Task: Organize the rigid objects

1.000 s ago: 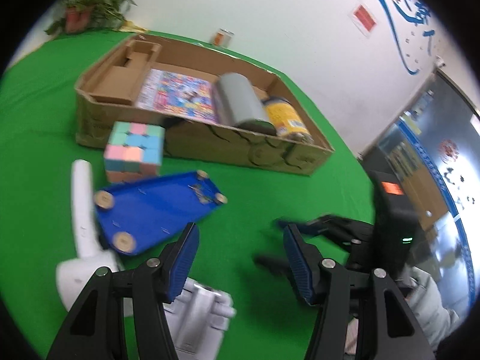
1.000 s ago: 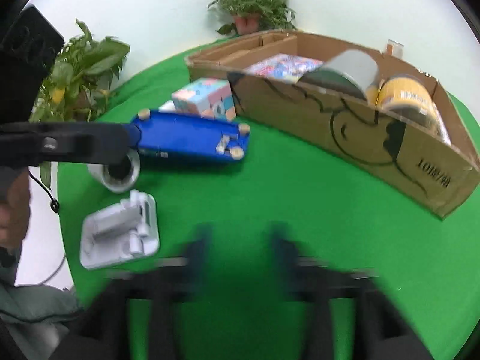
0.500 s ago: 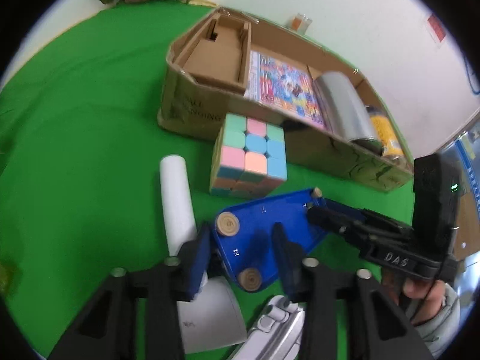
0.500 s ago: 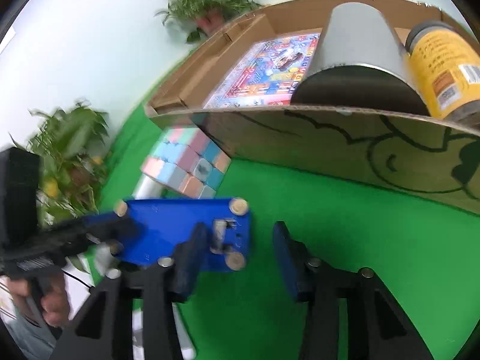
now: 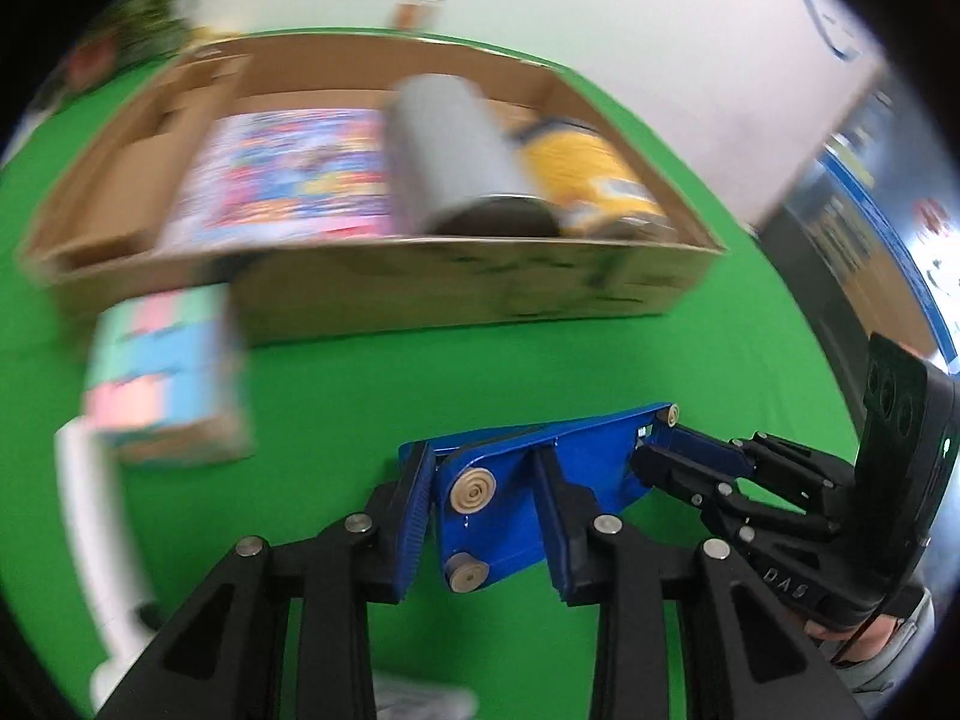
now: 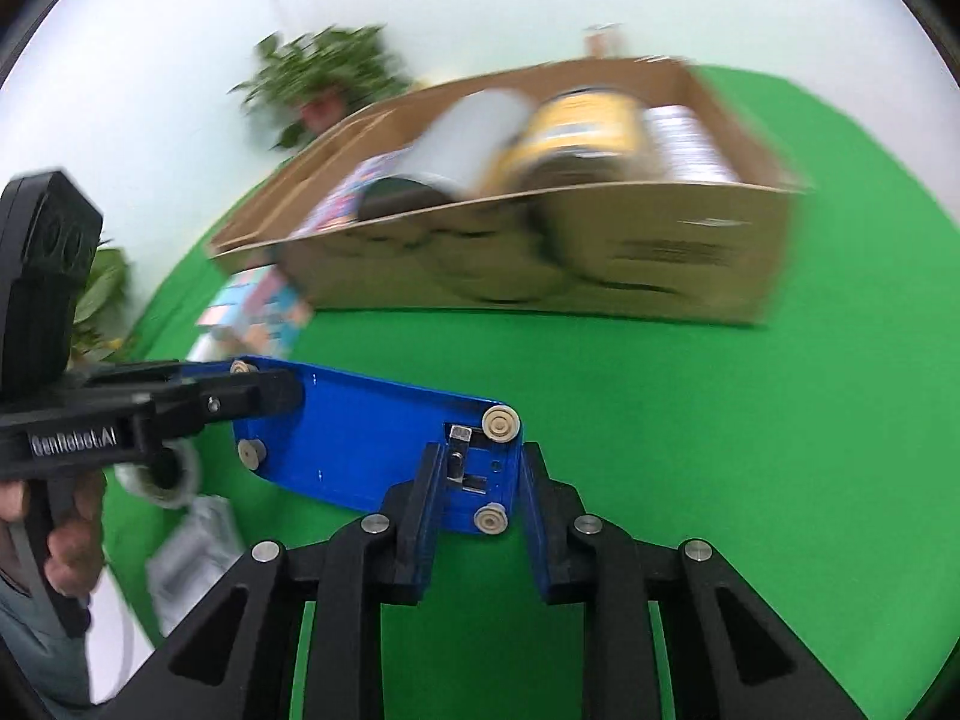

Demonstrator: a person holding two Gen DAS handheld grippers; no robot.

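Note:
A blue board (image 5: 594, 456) with round beige feet hangs tilted just above the green cloth. My left gripper (image 5: 480, 450) has one end of it between its blue pads, which press on it, and its jaws are still closing. My right gripper (image 6: 480, 450) clamps the other end, by a small metal latch, and its jaws are closing too. Each gripper shows in the other's view: the right gripper (image 5: 651, 450) at the board's far end, the left gripper (image 6: 264, 390) likewise. The blue board (image 6: 360, 426) spans between them.
A long cardboard box (image 5: 420, 294) lies behind, holding a colourful book (image 5: 288, 180), a grey cylinder (image 5: 456, 162) and a yellow can (image 5: 594, 174). A pastel cube (image 5: 162, 372) and a white handled tool (image 5: 90, 510) sit left. A white ribbed gadget (image 6: 186, 552) lies near the left hand.
Both grippers have closed onto opposite ends of the blue board. The board has come away from the pastel cube, and both views have swung toward the box.

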